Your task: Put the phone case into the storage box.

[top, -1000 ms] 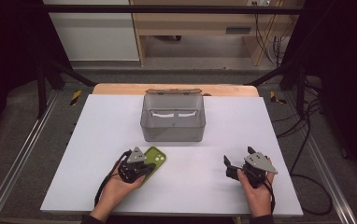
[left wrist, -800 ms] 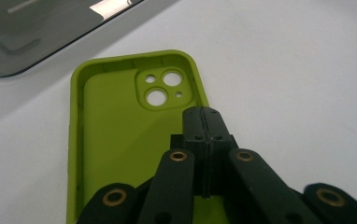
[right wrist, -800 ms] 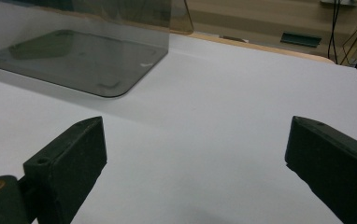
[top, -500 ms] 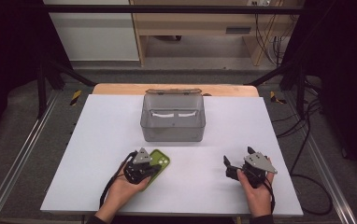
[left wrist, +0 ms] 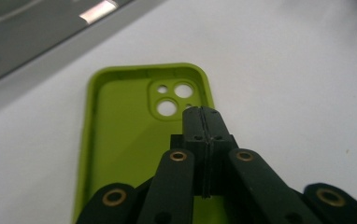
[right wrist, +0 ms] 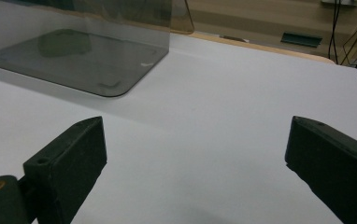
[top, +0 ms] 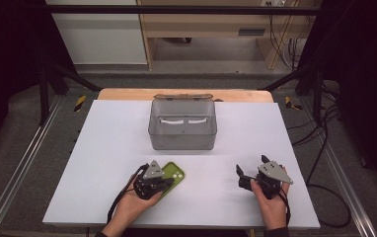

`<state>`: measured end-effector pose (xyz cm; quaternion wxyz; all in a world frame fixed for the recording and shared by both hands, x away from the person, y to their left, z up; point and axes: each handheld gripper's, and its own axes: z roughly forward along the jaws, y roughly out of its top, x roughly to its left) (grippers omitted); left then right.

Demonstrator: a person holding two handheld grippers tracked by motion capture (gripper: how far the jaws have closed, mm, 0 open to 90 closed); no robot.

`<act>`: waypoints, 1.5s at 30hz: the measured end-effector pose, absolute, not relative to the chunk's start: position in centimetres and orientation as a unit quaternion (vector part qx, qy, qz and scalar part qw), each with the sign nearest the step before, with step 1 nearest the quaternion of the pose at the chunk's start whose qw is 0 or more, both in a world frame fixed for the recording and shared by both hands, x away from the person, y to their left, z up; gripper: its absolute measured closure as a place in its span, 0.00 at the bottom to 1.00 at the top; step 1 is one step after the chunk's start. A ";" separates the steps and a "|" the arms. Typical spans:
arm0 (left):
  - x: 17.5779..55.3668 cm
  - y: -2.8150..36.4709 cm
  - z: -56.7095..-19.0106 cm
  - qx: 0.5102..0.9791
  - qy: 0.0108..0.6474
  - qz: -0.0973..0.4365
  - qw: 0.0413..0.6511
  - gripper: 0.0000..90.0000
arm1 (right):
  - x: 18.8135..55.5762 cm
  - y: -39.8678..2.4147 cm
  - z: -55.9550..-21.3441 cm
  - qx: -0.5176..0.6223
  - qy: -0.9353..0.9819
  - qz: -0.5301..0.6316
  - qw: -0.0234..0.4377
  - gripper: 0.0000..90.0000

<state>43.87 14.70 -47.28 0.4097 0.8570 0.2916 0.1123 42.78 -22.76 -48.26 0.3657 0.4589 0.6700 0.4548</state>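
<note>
A lime-green phone case [top: 176, 172] lies inner side up on the white table [top: 102, 148], near the front left. My left gripper [top: 169, 182] rests over its near end, jaws shut flat against each other with nothing between them. In the left gripper view the closed tips [left wrist: 202, 112] sit just below the camera cut-outs of the case [left wrist: 120, 140]. My right gripper [top: 252, 166] is held low at the front right, open. Its jaws [right wrist: 195, 140] stand wide apart over bare table.
A clear grey plastic box [top: 182, 126] stands at the middle back of the table; its corner [right wrist: 74, 56] lies ahead and left of the right gripper. A wooden edge [top: 127, 94] runs behind the white top. Metal rails flank the table.
My left gripper has edged slightly right over the green case, and the case now lies a little further right. The right gripper has stayed still.
</note>
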 end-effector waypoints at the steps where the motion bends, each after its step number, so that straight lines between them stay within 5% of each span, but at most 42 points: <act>1: 43.8 15.1 -47.0 0.853 0.295 0.119 0.412 1.00 | 42.8 -22.8 -48.2 0.459 0.670 0.455 0.366 0.06; 11: 43.9 19.2 -45.4 0.826 0.330 0.176 0.422 0.82 | 42.8 -22.6 -48.2 0.456 0.671 0.456 0.365 0.06; 30: 43.5 21.3 -45.1 0.808 0.372 0.203 0.410 0.11 | 42.7 -22.8 -48.1 0.457 0.669 0.459 0.364 0.06; 36: 43.4 21.3 -45.5 0.826 0.366 0.182 0.388 0.08 | 42.6 -22.8 -48.1 0.458 0.668 0.460 0.364 0.06; 45: 43.3 20.8 -46.3 0.852 0.356 0.154 0.352 0.25 | 42.7 -22.7 -48.1 0.457 0.670 0.458 0.363 0.06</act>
